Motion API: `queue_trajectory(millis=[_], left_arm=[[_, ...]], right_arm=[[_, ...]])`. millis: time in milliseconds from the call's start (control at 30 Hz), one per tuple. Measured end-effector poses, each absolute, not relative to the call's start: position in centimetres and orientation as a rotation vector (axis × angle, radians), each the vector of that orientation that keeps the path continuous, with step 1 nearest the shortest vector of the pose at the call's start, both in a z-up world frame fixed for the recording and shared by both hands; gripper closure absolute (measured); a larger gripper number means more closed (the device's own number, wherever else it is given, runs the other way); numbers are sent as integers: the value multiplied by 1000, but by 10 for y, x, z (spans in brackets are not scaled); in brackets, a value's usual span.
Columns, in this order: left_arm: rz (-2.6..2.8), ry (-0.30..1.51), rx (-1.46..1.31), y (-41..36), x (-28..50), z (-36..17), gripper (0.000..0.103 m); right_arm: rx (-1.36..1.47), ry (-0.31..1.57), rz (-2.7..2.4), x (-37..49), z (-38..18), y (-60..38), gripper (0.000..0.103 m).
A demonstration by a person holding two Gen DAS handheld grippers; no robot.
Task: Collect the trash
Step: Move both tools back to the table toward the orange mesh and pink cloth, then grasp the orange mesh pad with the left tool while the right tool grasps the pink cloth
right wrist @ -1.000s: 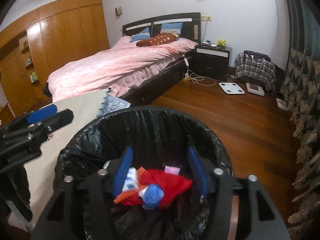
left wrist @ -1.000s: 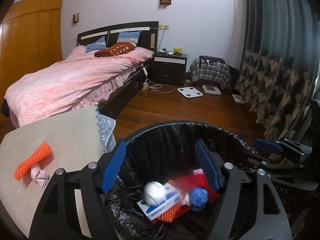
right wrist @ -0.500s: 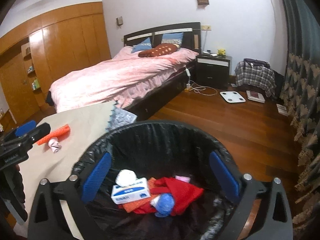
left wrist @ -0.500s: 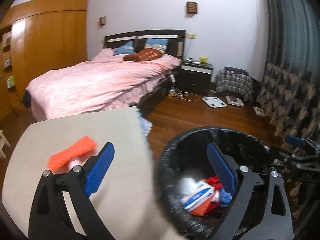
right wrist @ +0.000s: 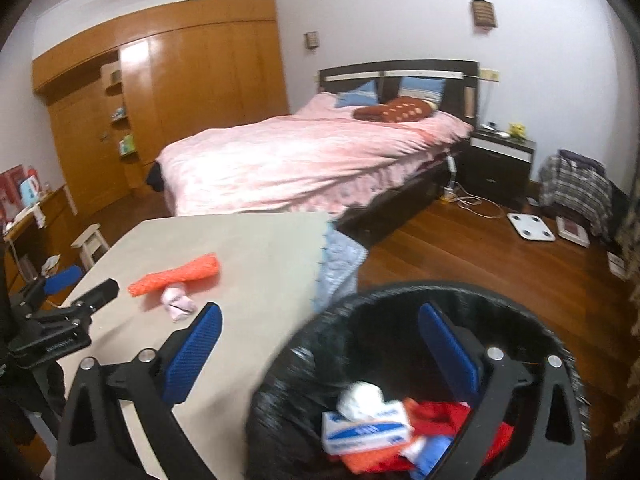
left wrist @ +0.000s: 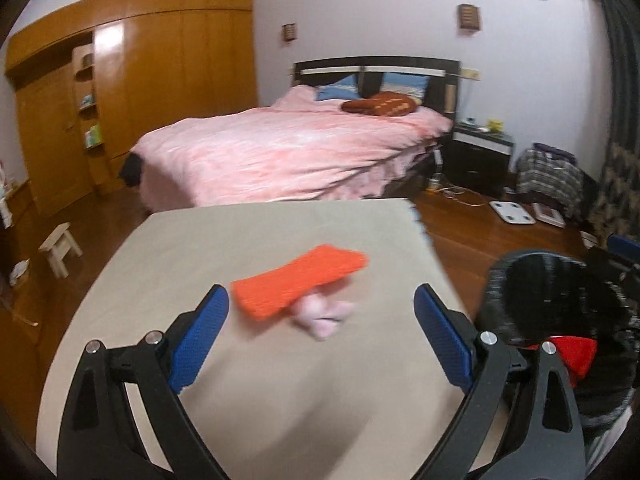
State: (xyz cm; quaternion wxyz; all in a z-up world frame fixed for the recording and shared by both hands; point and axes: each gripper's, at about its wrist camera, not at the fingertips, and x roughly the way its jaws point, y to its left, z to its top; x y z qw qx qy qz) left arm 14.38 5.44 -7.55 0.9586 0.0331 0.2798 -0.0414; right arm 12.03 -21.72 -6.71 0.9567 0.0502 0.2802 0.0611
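An orange foam net sleeve (left wrist: 298, 280) lies on the beige table (left wrist: 248, 380), with a crumpled pink tissue (left wrist: 322, 316) at its near side. My left gripper (left wrist: 322, 336) is open and empty, just short of both. The sleeve (right wrist: 176, 274) and tissue (right wrist: 178, 302) also show in the right wrist view. My right gripper (right wrist: 318, 354) is open and empty above the black-lined trash bin (right wrist: 352, 308), which holds a white wad (right wrist: 358, 396), a blue-white box (right wrist: 366, 430) and red and orange scraps. The left gripper (right wrist: 76, 286) shows at the left.
The bin (left wrist: 560, 300) stands off the table's right edge on the wooden floor. A pink bed (left wrist: 288, 152) lies beyond the table, a nightstand (left wrist: 478, 156) beside it. A small stool (left wrist: 60, 246) stands left. A scale (left wrist: 512, 212) lies on the floor.
My left gripper has swung left from over the bin to the table and now faces the orange sleeve and tissue. My right gripper opened wide and shifted left at the bin's rim.
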Motion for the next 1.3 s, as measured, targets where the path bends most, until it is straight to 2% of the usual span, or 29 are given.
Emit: queue_trajectory(millis=[233, 333, 833, 900, 1033, 1100, 1167, 1233, 1300], left_arm=[[-31, 592, 49, 88, 168, -92, 13], [-31, 612, 52, 93, 182, -100, 21], [-53, 694, 87, 92, 230, -143, 25], [-64, 708, 81, 91, 236, -147, 28], [-100, 745, 60, 89, 243, -155, 44], [-117, 752, 47, 90, 246, -157, 55], [-138, 770, 35, 90, 250, -159, 79], [-150, 786, 21, 91, 253, -163, 91], [-146, 785, 9, 94, 253, -165, 93]], right_arm=[[72, 577, 176, 156, -78, -174, 6], [58, 583, 187, 168, -83, -163, 6], [51, 656, 203, 198, -116, -144, 6], [47, 660, 206, 200, -118, -142, 6], [39, 670, 214, 202, -122, -137, 6], [37, 676, 219, 204, -123, -133, 6], [36, 680, 224, 204, -125, -130, 6], [32, 682, 229, 204, -125, -128, 6], [26, 683, 233, 204, -125, -126, 6]])
